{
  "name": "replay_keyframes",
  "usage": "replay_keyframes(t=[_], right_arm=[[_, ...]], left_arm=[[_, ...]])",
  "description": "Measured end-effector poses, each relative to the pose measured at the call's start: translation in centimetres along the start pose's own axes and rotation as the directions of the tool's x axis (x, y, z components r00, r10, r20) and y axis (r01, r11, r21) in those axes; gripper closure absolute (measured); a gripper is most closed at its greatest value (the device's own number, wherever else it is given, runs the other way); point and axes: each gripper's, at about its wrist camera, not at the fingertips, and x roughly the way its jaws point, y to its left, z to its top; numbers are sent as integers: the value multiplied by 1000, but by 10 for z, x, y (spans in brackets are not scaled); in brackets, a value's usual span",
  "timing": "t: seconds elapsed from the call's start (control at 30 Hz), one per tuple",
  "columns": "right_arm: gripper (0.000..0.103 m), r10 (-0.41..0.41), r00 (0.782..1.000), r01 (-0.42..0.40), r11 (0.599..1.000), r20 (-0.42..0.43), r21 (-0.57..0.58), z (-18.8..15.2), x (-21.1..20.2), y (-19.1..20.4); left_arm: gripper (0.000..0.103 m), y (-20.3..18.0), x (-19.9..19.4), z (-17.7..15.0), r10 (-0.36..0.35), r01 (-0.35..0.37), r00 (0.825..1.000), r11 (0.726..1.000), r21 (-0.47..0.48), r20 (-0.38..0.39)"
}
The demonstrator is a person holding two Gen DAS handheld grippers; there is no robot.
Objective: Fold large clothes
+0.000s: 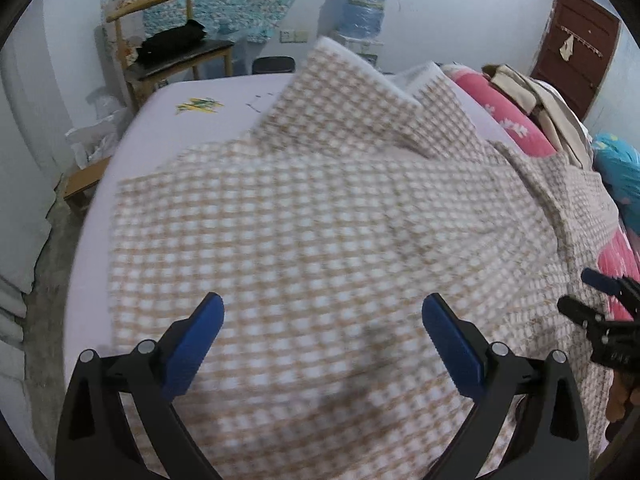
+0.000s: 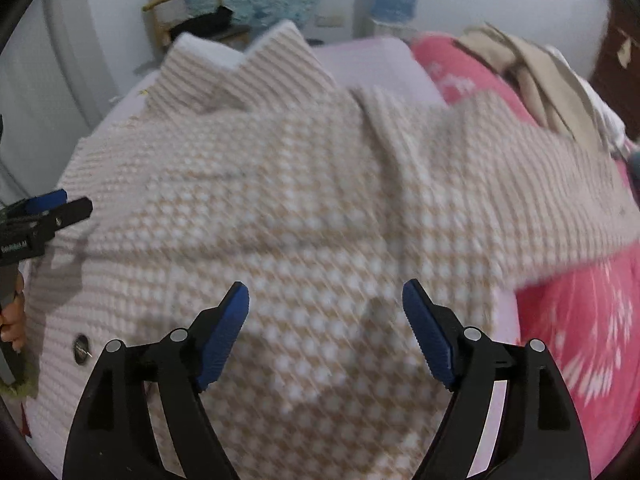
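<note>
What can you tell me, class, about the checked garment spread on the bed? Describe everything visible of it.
The checked garment is a large piece in a small tan-and-white check, of thick, soft-looking cloth. It lies spread over the pale lilac bed, rumpled rather than flat, with folds and a raised flap showing a white inside at its far end. Its right edge overlaps a pink flowered quilt. A round dark button sits near one edge. Nothing grips it.

Bearing everything: a wide bed with a pale lilac sheet (image 1: 160, 128). Lying spread across most of it, a large tan-and-white checked woven garment (image 1: 320, 220), far corners rumpled upward. Lying along the right edge, a pink floral quilt (image 2: 580, 320), partly tucked under the checked cloth and carrying a heap of beige clothes (image 1: 532, 100).
</note>
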Motion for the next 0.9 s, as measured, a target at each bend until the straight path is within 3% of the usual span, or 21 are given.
replay_keyframes(t=[0.17, 0.4, 0.53, 0.9], right_arm=[[19, 1, 1000, -1, 1000, -25, -4, -17, 8, -5], [9, -31, 999, 29, 997, -22, -65, -27, 12, 10], [8, -49, 999, 48, 997, -18, -69, -22, 18, 11], [8, -21, 1000, 19, 997, -16, -69, -24, 11, 7]], left_arm=[[6, -25, 14, -2, 23, -22, 999, 999, 33, -29], [6, -16, 20, -4, 7, -8, 1000, 1000, 26, 6], [6, -17, 9, -19, 6, -6, 1000, 1000, 31, 20], [5, -22, 16, -10, 21, -21, 1000, 999, 42, -4]])
